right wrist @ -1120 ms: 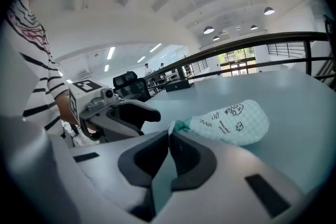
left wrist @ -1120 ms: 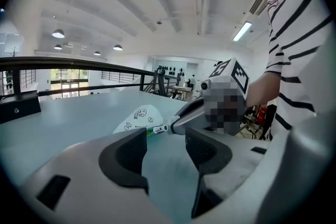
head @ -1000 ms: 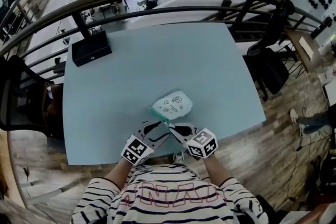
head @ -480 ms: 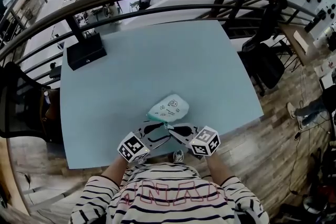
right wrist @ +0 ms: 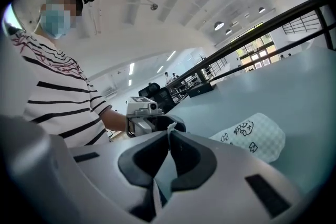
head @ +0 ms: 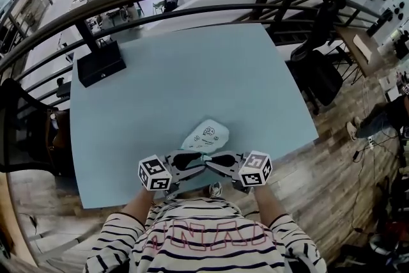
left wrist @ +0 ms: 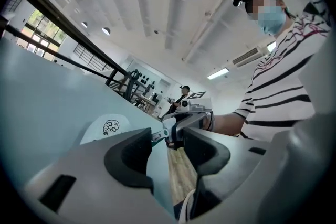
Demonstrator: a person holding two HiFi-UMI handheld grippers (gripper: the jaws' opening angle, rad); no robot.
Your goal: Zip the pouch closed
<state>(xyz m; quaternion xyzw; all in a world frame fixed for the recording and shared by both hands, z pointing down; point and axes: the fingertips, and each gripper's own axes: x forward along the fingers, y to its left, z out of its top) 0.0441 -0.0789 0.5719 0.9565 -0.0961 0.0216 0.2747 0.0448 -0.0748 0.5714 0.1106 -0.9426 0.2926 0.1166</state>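
the pouch (head: 206,134) is a small fabric thing, white with printed figures and a teal end. it looks light and floppy, so it would likely slide or crumple on the smooth table (head: 192,67) unless one end is pinned. the places to take it are the teal end, to anchor it, and the zip's pull. it lies close to the table's near edge, about midway along it, teal end toward the person.

the left gripper (left wrist: 168,135) points rightward along the near edge, roughly level. its jaws stand apart, with the teal end (left wrist: 158,136) just at the tip of one jaw and nothing pinched that i can see. the right gripper (right wrist: 168,136) faces it from the right, tipped slightly downward, its tips almost meeting the left's. its jaws are clamped on a thin pale tab (right wrist: 169,131) at the pouch's near end, probably the pull. both striped forearms reach in over the near edge.
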